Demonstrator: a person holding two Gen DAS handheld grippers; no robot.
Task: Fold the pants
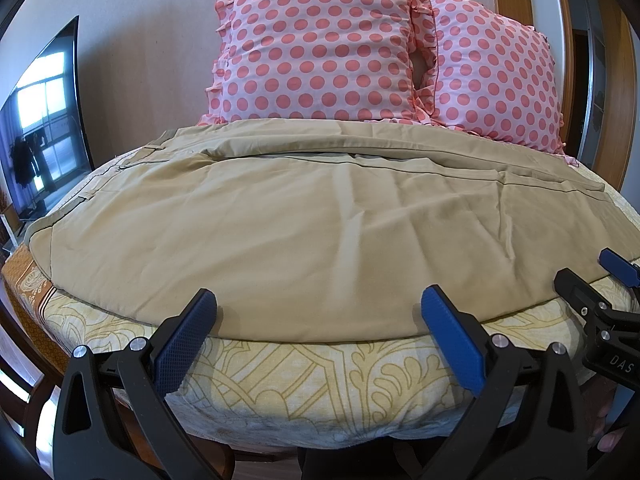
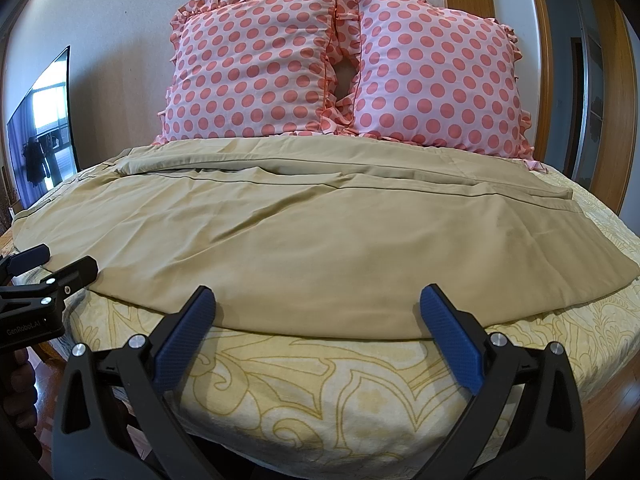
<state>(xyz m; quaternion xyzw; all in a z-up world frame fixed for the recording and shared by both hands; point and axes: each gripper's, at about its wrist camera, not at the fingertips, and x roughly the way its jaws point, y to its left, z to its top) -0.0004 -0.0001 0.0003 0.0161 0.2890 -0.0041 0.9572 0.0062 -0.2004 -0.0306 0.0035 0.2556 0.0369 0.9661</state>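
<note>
Khaki pants (image 1: 304, 224) lie spread sideways across the bed, waistband at the left, leg ends at the right; they also show in the right wrist view (image 2: 320, 240). One leg lies folded over the other. My left gripper (image 1: 320, 304) is open and empty, its fingertips just above the pants' near edge. My right gripper (image 2: 316, 300) is open and empty at the same near edge, further right. Each gripper shows at the side of the other's view: the right one (image 1: 588, 272) and the left one (image 2: 60, 260), both open.
The bed has a yellow patterned cover (image 1: 320, 380) (image 2: 340, 392). Two pink polka-dot pillows (image 1: 320, 48) (image 2: 436, 76) stand against the wall behind the pants. A dark TV screen (image 1: 44, 120) is at the left. A wooden door frame (image 2: 600, 80) is at the right.
</note>
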